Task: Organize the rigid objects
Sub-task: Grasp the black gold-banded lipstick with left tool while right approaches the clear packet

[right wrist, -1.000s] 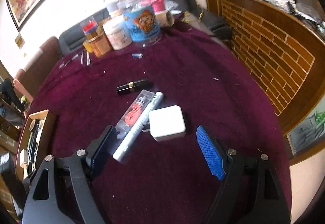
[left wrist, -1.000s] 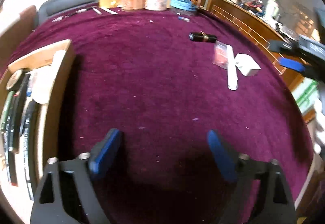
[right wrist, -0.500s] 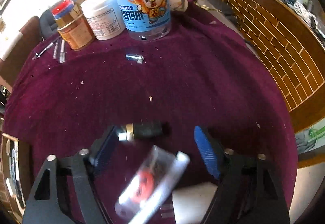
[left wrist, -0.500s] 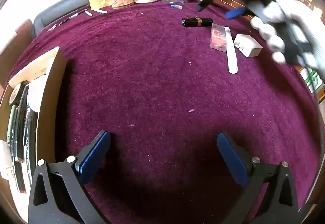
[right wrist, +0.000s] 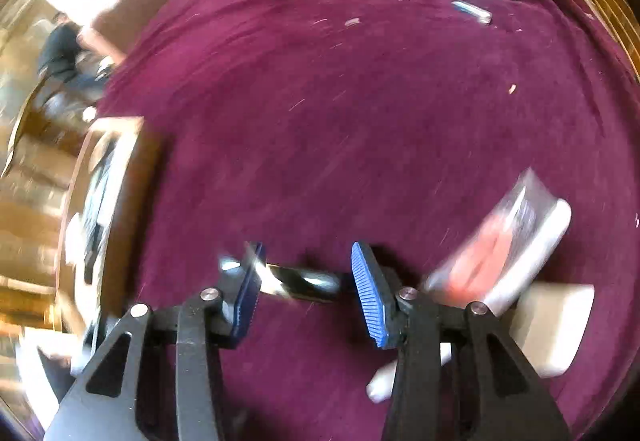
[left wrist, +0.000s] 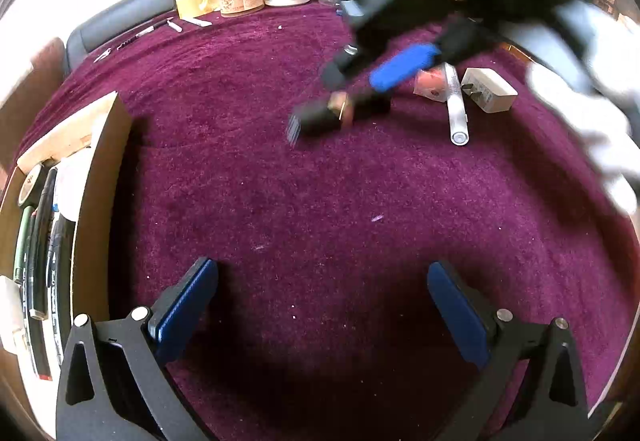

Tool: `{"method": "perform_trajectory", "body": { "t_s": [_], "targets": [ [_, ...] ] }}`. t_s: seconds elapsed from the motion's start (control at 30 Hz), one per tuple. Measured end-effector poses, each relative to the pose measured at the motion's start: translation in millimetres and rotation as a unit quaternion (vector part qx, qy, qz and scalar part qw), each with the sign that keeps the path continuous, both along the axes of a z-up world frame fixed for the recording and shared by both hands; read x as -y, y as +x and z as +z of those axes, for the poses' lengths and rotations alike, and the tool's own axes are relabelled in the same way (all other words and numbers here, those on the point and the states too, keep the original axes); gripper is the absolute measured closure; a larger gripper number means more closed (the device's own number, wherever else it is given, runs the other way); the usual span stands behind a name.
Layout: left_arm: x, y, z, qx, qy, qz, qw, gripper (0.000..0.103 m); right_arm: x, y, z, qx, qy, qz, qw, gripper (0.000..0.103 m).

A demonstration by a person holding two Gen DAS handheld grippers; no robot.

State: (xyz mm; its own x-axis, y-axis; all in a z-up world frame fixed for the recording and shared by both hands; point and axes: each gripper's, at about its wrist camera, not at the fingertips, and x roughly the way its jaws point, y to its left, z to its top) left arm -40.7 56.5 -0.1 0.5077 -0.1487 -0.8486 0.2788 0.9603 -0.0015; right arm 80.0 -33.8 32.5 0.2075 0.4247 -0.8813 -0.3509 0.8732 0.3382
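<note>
The right gripper (right wrist: 306, 281) is lowered around the black lipstick tube (right wrist: 298, 283) lying on the purple cloth (right wrist: 360, 121); its jaws have just been closing, the tube sits between them, and firm contact cannot be told through the blur. The tube should be squeezed across its middle, lifted level, then carried to the wooden tray (left wrist: 100, 177). A glossy black body with a gold band (left wrist: 340, 109) is seen. The left gripper (left wrist: 320, 305) is held wide open and empty
</note>
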Motion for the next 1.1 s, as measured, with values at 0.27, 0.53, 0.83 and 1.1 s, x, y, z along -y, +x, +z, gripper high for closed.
{"method": "perform_trajectory", "body": {
  "t_s": [0.27,0.53,0.83,1.1],
  "targets": [
    [-8.4,-0.3,3.0,-0.001,-0.025,-0.003,0.9997,0.002,95.8,-88.0,47.2,0.25,0.086,-0.228,0.937,0.039],
    [1.0,-14.1,42.7,0.073,0.051,-0.054,0.9946,0.002,147.3,-88.7,13.2,0.218,0.131,-0.316,0.914,0.039],
    [23.5,38.9,10.9,0.023,0.113,-0.085,0.9897,0.003,157.7,-87.3,10.7,0.203,0.164,-0.327,0.908,0.039],
    [21.0,23.1,14.1,-0.018,0.018,-0.079,0.9965,0.08,156.5,-78.0,0.2,0.184,0.168,-0.323,0.913,0.039]
  ]
}}
